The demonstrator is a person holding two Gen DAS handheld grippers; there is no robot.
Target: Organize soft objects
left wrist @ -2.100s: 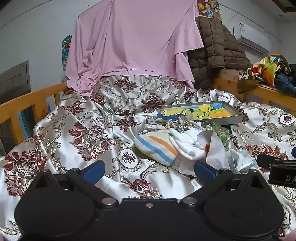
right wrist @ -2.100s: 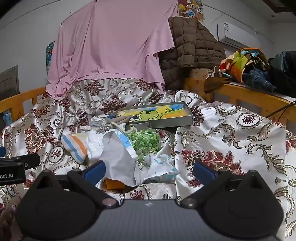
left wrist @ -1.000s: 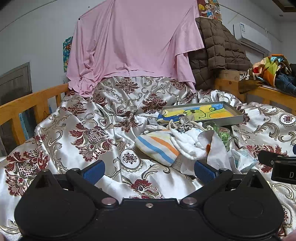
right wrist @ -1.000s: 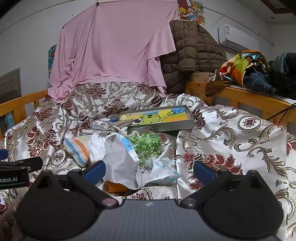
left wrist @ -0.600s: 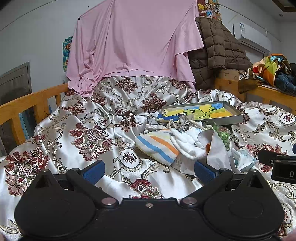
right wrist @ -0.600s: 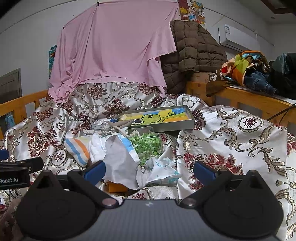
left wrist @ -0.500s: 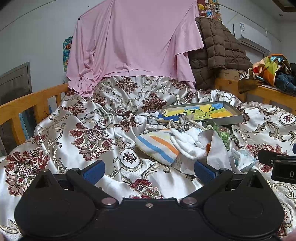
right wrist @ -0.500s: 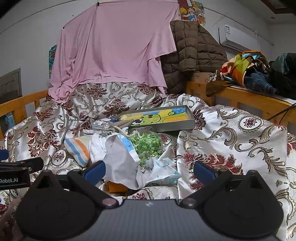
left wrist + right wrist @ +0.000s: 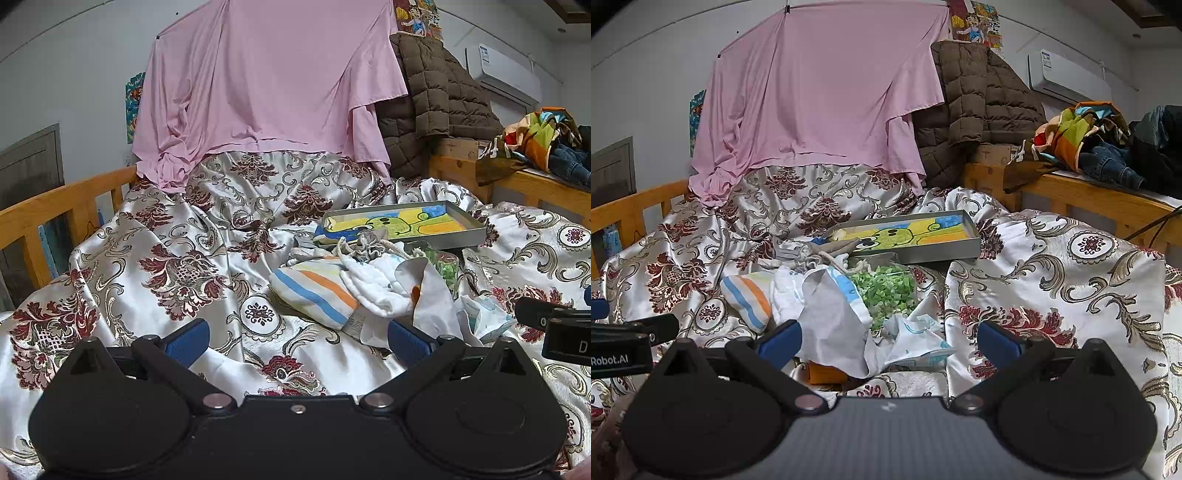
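1. Soft objects [image 9: 373,284] lie heaped mid-bed on the floral satin bedspread [image 9: 177,266]: a striped cloth [image 9: 314,290], a white garment [image 9: 831,325], a green-patterned piece [image 9: 886,291].
2. A shallow tray [image 9: 938,247] with a cartoon drawing sits just behind the heap.
3. The left gripper [image 9: 295,338] hovers near the bedspread, fingers spread wide, holding nothing.
4. The right gripper [image 9: 888,338] hangs just before the heap, fingers likewise apart and empty.
5. A pink sheet [image 9: 266,81] hangs behind the bed.
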